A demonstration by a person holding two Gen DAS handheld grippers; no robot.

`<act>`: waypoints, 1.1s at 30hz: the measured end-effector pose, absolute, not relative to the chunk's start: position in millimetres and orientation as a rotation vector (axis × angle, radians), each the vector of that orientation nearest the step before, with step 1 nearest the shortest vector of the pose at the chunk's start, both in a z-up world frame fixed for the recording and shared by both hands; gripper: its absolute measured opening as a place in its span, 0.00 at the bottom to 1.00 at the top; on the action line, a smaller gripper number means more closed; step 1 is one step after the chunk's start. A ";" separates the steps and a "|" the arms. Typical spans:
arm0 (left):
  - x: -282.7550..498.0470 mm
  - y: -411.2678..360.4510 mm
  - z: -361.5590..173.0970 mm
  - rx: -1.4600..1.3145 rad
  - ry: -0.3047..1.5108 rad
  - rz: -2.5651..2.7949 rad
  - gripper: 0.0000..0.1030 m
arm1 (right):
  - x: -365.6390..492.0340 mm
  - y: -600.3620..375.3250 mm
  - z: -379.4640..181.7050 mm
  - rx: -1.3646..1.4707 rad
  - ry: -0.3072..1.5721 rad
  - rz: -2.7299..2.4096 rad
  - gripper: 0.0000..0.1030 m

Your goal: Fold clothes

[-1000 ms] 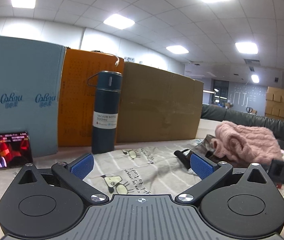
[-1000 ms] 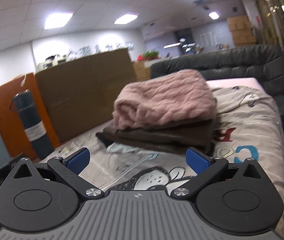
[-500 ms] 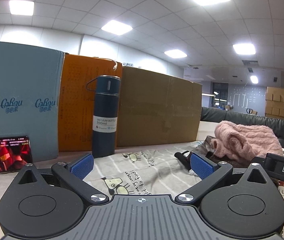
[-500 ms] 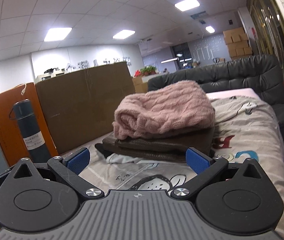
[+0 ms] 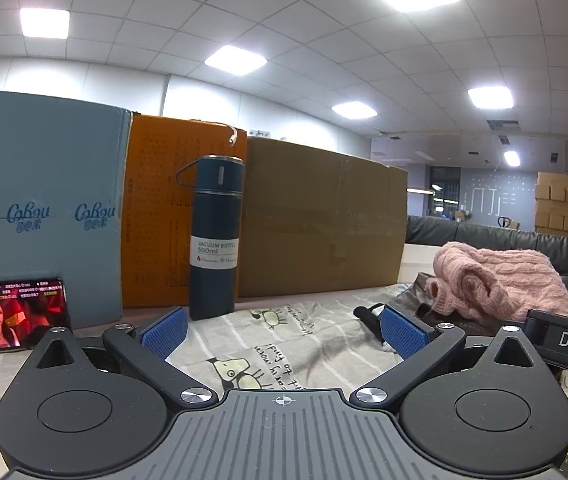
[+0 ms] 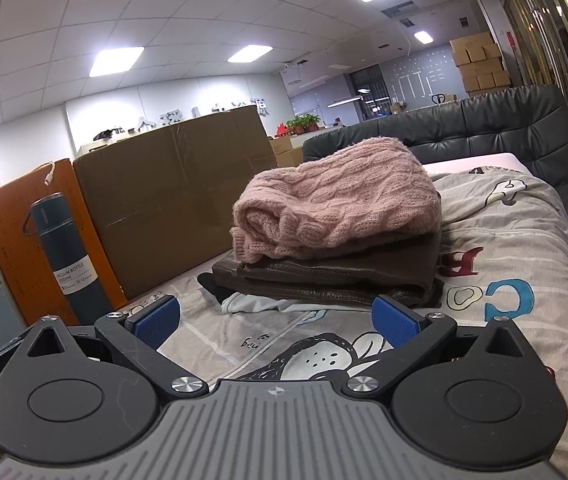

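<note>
I count 1 pink knit sweater [image 6: 336,204], folded, on top of 1 folded dark brown garment [image 6: 348,270]; a bit of 1 pale cloth [image 6: 252,303] pokes out under that stack's near-left edge. All sit on the cartoon-print bedsheet [image 6: 516,248].

Landmark = the stack. To its left: 1 brown cardboard box [image 6: 172,196], then 1 orange box [image 6: 12,232], 1 navy vacuum bottle [image 6: 70,260] upright in front of the orange one, 1 blue-grey box [image 5: 40,208] furthest left, and 1 phone [image 5: 12,316] w/ video playing, propped against the blue-grey box. Behind the stack: black headboard [image 6: 504,132].

My right gripper [image 6: 276,320] hovers level over the sheet, pointed at the stack, close in front, not touching; jaws spread wide, nothing between. My left gripper [image 5: 282,328] sits level, left of the stack, aimed at the bottle/boxes; jaws also wide apart, empty.
</note>
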State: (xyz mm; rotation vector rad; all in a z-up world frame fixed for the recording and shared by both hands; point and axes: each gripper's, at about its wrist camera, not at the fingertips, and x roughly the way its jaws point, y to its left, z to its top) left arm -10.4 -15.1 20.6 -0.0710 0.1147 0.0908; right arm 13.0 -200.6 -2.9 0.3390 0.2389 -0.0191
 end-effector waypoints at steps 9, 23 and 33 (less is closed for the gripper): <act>-14.2 -18.5 21.2 -0.043 0.093 0.103 1.00 | 11.7 -200.6 -3.3 0.337 0.234 -0.011 1.00; -15.4 -20.5 21.6 -0.033 0.090 0.096 1.00 | 11.4 -200.7 -4.1 0.341 0.240 -0.004 1.00; -15.6 -20.3 21.6 -0.031 0.088 0.096 1.00 | 12.5 -201.9 -4.6 0.345 0.246 -0.010 1.00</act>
